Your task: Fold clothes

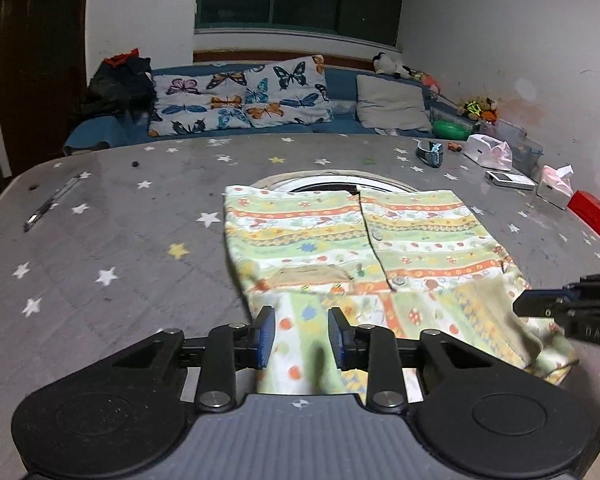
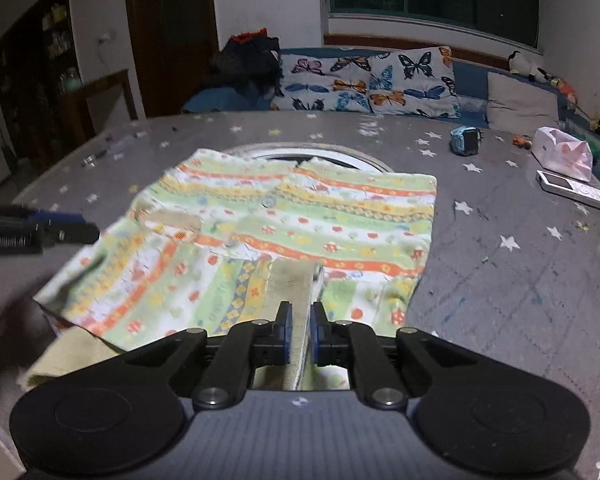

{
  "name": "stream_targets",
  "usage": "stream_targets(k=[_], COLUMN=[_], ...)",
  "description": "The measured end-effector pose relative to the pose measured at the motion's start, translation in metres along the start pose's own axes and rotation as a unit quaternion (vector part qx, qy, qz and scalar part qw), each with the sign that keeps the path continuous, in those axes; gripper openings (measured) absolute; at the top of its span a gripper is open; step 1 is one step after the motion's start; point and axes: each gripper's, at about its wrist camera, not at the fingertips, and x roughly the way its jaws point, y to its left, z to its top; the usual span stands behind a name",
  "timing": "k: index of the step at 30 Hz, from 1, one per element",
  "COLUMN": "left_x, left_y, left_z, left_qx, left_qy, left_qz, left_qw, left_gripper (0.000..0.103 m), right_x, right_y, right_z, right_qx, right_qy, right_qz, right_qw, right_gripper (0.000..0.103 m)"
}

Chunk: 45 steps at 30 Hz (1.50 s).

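Striped cotton shirt (image 2: 300, 216) on star-printed cloth (image 2: 500, 280).

Garment (image 1: 340, 248) flat on table (image 1: 120, 220), over a round inset (image 1: 324, 184). Pen (image 1: 50, 204) left; watch (image 1: 430, 152), phone (image 1: 510, 180) and tissue box (image 1: 554, 188) right. Pillows (image 1: 240, 96) behind.

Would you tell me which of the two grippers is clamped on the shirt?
The right gripper: its pads pinch a fold of the patterned shirt, while the left gripper stands open.
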Motion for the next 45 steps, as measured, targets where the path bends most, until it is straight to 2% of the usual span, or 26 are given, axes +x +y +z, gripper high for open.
stream_targets(k=[2,5,9,12,17,21,24,27,30,34,39,41,43,45], left_x=[0.007,0.023,0.041,0.044,0.035,0.014,0.0,-0.005,-0.002,0.0,-0.017,-0.027,-0.036,-0.043], left_y=[-0.002,-0.003,0.003,0.006,0.001,-0.016,-0.03,-0.045,-0.055,-0.057,-0.053,-0.05,-0.048,-0.046], left_z=[0.004,0.008,0.005,0.001,0.001,-0.002,-0.008,-0.02,-0.033,-0.04,-0.034,-0.032,-0.032,-0.033], left_qx=[0.001,0.007,0.0,0.004,0.018,0.04,0.057,0.078,0.102,0.111,0.096,0.081,0.067,0.046], left_qy=[0.004,0.013,0.033,0.032,0.033,0.028,0.026,0.035,0.049,0.051,0.047,0.05,0.056,0.069], left_qz=[-0.008,-0.005,0.008,0.01,0.009,-0.026,-0.051,-0.064,-0.053,-0.042,-0.036,-0.035,-0.037,-0.041], left_qw=[1.0,0.9999,0.9994,0.9994,0.9992,0.9985,0.9967,0.9943,0.9921,0.9916,0.9936,0.9948,0.9955,0.9958], left_gripper=[0.024,0.023,0.02,0.019,0.019,0.02,0.02,0.02,0.021,0.021,0.026,0.038,0.039,0.046], right_x=[-0.003,-0.002,0.015,0.031,0.03,0.01,0.001,0.001,-0.001,-0.008,-0.01,-0.014,-0.011,-0.011], right_y=[-0.001,-0.002,0.0,0.001,0.005,0.011,0.016,0.021,0.023,0.025,0.027,0.026,0.025,0.026], right_z=[0.002,0.009,0.014,0.014,0.01,0.007,0.0,-0.01,-0.017,-0.021,-0.024,-0.024,-0.026,-0.028], right_qx=[0.0,0.0,-0.008,-0.011,-0.031,-0.051,-0.06,-0.069,-0.077,-0.079,-0.088,-0.083,-0.084,-0.087], right_qy=[-0.008,-0.016,-0.011,0.002,0.01,0.004,0.013,0.025,0.027,0.017,0.017,0.013,0.021,0.023], right_qz=[-0.004,0.004,0.022,0.026,0.023,0.042,0.061,0.062,0.056,0.055,0.052,0.057,0.057,0.057], right_qw=[1.0,1.0,1.0,1.0,0.999,0.998,0.996,0.995,0.995,0.995,0.995,0.995,0.995,0.994], right_gripper=[0.01,0.01,0.01,0.01,0.011,0.012,0.012,0.013,0.014,0.018,0.019,0.02,0.021,0.021])
